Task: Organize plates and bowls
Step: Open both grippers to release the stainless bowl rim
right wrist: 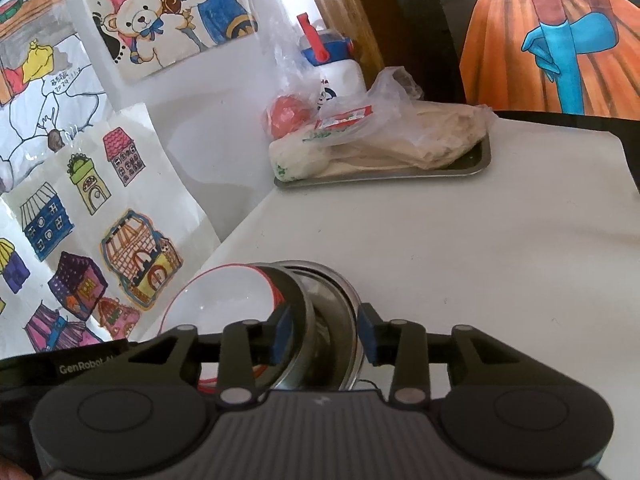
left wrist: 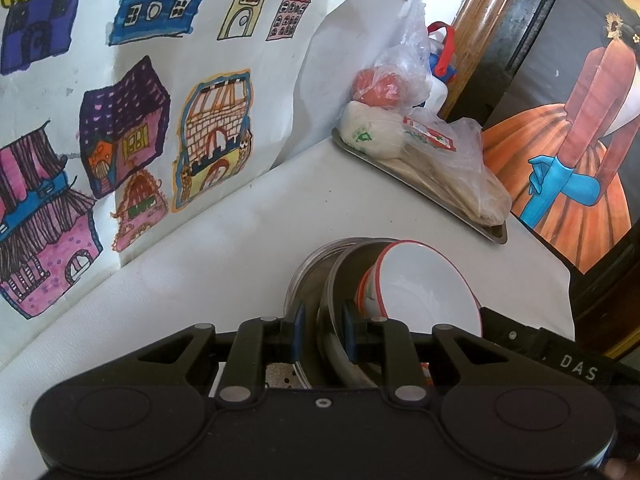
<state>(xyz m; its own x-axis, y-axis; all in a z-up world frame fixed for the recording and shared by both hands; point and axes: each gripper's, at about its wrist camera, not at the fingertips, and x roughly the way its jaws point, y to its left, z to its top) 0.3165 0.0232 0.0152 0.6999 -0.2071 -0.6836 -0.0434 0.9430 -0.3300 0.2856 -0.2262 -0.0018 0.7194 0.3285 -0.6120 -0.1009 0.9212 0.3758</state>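
While both tilt downward | left gripper (left wrist: 323,320) loosely astride steel bowl (left wrist: 334,276) rim | right gripper (right wrist: 326,332) wider, gripping nothing

Both wrist cameras are sitting just behind their own fingers, looking forward and down across the white table (left wrist: 248,216). Left view is facing the metal tray (left wrist: 494,234) from its left-hand near side, tray lying far right in frame. Right view is facing the same tray (right wrist: 482,160) more squarely, tray sitting upper centre. Both are hovering very close over the stacked bowls (left wrist: 424,280), well short of the tray, and sharing tray, bowls (right wrist: 320,304) and wall drawings (right wrist: 136,256).
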